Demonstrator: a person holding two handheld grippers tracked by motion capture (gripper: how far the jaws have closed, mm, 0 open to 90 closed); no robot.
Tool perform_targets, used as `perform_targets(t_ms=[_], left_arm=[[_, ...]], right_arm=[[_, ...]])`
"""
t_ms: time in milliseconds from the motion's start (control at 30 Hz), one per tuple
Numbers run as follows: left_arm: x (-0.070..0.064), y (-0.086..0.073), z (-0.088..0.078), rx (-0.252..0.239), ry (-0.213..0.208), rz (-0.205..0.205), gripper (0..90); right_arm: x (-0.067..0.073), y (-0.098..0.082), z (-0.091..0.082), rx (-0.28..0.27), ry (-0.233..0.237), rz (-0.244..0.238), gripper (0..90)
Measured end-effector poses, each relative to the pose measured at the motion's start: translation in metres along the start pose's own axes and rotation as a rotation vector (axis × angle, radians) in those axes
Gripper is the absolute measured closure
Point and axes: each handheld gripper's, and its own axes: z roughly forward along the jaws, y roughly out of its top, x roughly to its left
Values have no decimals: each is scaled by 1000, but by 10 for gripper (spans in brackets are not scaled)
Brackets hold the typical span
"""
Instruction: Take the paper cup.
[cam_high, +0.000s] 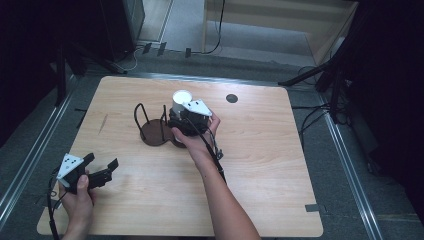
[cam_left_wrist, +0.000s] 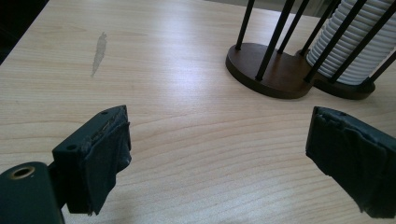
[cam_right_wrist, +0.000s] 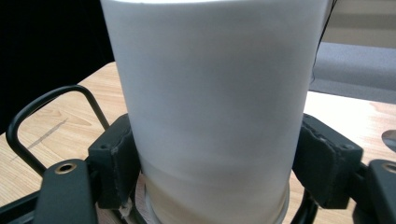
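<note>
Cup (cam_right_wrist: 212, 107), white paper, upright axis, sits clamped betw right gripper (cam_high: 189, 121) jaws over wire-post cup rack (cam_high: 156, 131) at table (cam_high: 260, 165) centre; left gripper (cam_high: 97, 172) gapes empty at 7 o'clock, well apart.

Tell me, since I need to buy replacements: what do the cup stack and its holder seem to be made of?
The white cup looks like matte paper: a smooth, dull wall. The stack below shows thin ribbed rims, which fits paper cups, though plastic is possible. The holder's base looks like dark-stained wood with a soft sheen; its thin black rods look like painted metal.
</note>
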Motion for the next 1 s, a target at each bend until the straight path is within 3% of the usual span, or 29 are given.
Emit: perform_targets(t_ms=[467,667,1000], left_arm=[[0,0,0,1,3,1,68],[0,0,0,0,4,-1,68],[1,0,0,-7,6,-6,68]], right_arm=[[-3,11,-7,-17,-21,-29,269],[4,23,-14,-48,-8,-46,288],[4,44,-30,-116,-1,-48,329]])
